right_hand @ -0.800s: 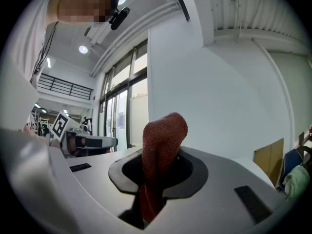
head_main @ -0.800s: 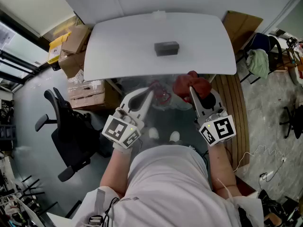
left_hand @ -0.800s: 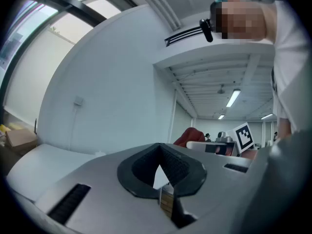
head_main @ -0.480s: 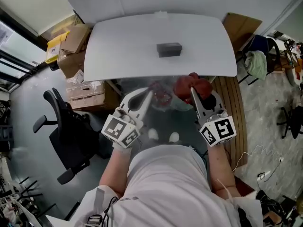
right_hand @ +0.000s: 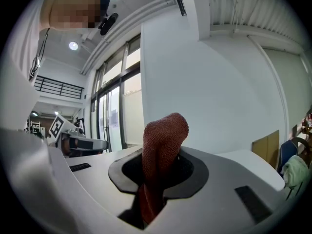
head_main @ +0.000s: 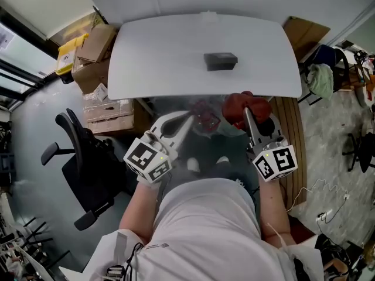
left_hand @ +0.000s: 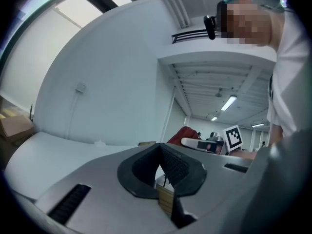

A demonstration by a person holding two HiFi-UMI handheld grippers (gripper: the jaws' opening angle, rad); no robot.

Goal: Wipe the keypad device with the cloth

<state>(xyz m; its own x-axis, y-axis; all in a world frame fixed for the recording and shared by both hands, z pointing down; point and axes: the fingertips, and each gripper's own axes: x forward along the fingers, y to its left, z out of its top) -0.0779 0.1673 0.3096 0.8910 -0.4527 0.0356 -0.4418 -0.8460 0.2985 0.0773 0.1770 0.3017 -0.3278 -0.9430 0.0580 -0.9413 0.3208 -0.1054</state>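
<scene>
The keypad device (head_main: pixel 221 61) lies near the middle of the table (head_main: pixel 152 51), well apart from both tools; wiping appears not yet begun. The right gripper (head_main: pixel 248 113) is clamped on the red cloth (right_hand: pixel 163 145), short of the near edge; the left gripper (head_main: pixel 182 124) is closed and empty; approach and wiping remain.

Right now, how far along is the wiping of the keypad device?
Done: the cloth is picked up, clamped in the right gripper.
In hand: both grippers are held level, short of the near edge of the white table. The left gripper is shut and empty.
Left: the whole wipe. The keypad device sits mid-table, and the cloth is nowhere near it.
</scene>
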